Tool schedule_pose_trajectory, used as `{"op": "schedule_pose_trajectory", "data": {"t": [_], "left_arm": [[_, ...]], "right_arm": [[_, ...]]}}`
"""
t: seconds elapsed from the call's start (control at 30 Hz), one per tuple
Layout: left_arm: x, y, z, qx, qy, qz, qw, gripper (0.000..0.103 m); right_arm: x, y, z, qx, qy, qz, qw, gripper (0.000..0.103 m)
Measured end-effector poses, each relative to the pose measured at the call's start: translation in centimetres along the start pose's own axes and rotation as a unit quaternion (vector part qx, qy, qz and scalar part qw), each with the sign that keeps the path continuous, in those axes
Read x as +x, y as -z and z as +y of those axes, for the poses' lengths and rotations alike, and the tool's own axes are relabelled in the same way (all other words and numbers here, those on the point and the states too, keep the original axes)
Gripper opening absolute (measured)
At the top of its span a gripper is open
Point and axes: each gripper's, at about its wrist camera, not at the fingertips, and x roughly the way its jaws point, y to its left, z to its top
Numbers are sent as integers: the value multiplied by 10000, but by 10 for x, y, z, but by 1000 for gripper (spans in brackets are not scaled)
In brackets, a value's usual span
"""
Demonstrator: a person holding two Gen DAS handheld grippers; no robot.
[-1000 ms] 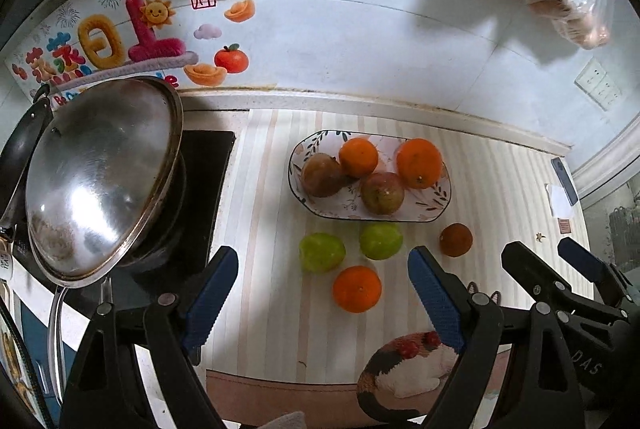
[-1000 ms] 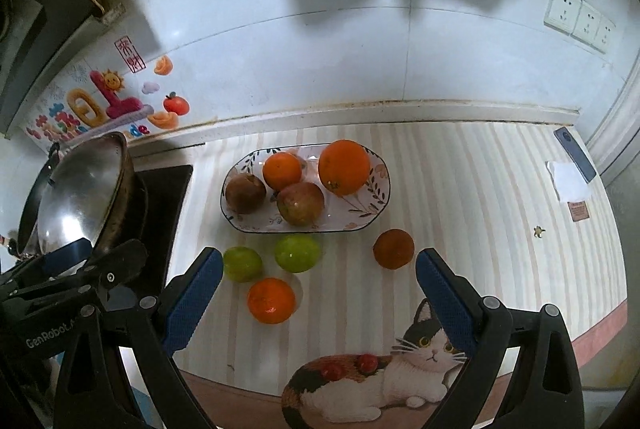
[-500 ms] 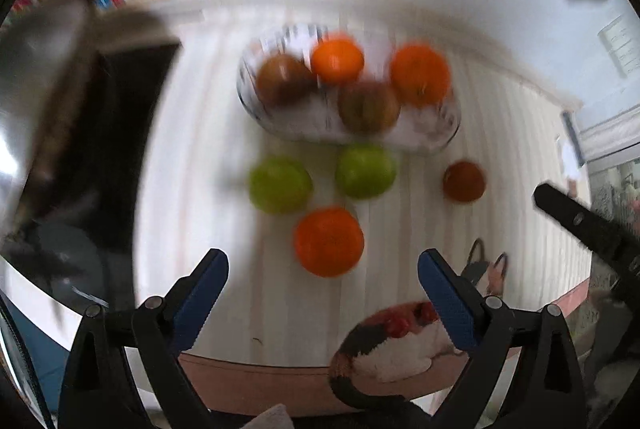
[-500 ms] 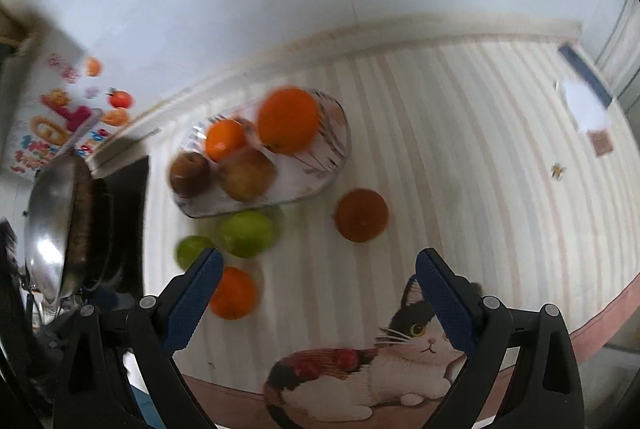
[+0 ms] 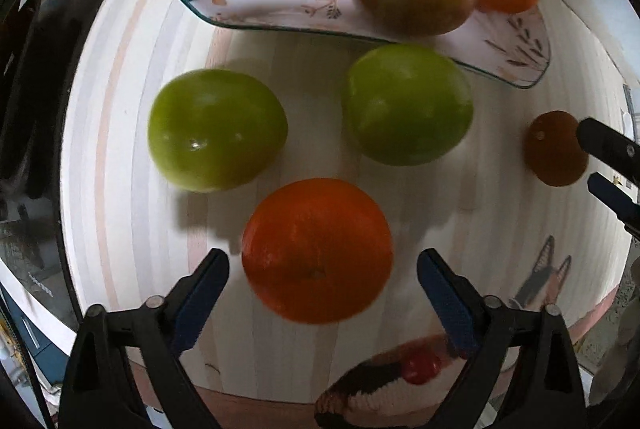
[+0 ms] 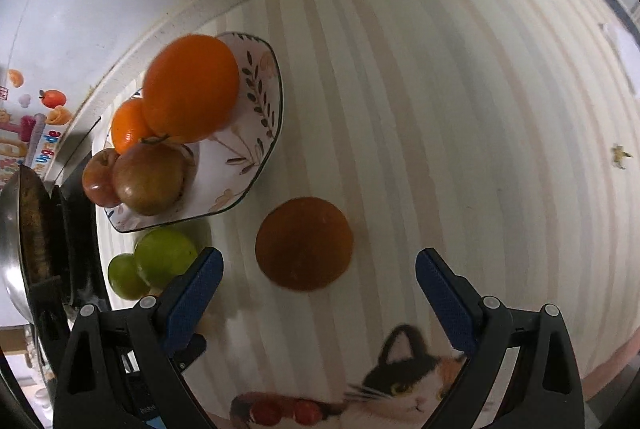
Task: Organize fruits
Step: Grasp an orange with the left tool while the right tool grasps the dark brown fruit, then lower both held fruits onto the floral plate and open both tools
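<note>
An orange (image 5: 318, 249) lies on the striped counter between the blue pads of my left gripper (image 5: 323, 261). The jaws are closing, with a gap still on each side of the fruit. Two green fruits (image 5: 218, 129) (image 5: 406, 103) lie just beyond it, in front of a patterned plate (image 5: 280, 9) holding two apples and two oranges. My right gripper (image 6: 318, 257) is open and points down at a dark orange fruit (image 6: 304, 243), which lies just ahead of its fingertips without touching them. That fruit (image 5: 554, 149) also shows at the right of the left wrist view.
A steel wok (image 6: 16, 229) on a black hob stands left of the plate (image 6: 248, 133). The tiled wall runs close behind the plate. A cat picture (image 6: 408, 381) marks the counter's front edge. Bare striped counter stretches to the right.
Both grippers have dropped close to the counter and tipped downward. The left one now straddles the orange. The right one has come over the dark orange fruit.
</note>
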Motion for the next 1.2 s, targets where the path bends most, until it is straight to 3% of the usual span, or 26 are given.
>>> {"op": "schedule_pose_trajectory", "data": {"t": [0.07,0.13,0.2,0.23,0.37,0.63,0.73,0.8,0.93,1.0,1.2], "left_arm": [[3,1,-2,57,-34,-17,10000,67],[4,4,-5,111,-104,-90,9998,64],[4,6,-5,126,-82,-155,9998,63],[4,8,-5,125,-122,-165,9997,63],[-1,19,2,145,-158,-182,9996,63],[4,47,21,209,-255,-81,9994,63],[6,52,24,185,-237,-111,9995,63],[6,52,28,205,-261,-153,9993,63],[5,51,25,204,-239,-157,9994,63],[4,47,27,165,-189,-132,9996,63],[-13,43,26,239,-101,-315,9992,63]], "right_arm": [[11,-5,1,-18,-2,21,10000,98],[18,-7,4,-53,11,60,10000,88],[26,-7,8,-143,-47,145,9998,62],[28,-6,11,-213,-35,165,9996,61],[29,9,31,-651,0,245,9976,60],[41,77,76,-1582,-97,860,9836,60],[49,87,79,-1593,15,874,9833,61],[53,87,81,-1513,92,887,9845,69],[52,89,80,-1456,81,755,9864,68],[50,95,79,-1483,45,729,9862,61],[37,93,67,-1418,-23,700,9874,61]]}}
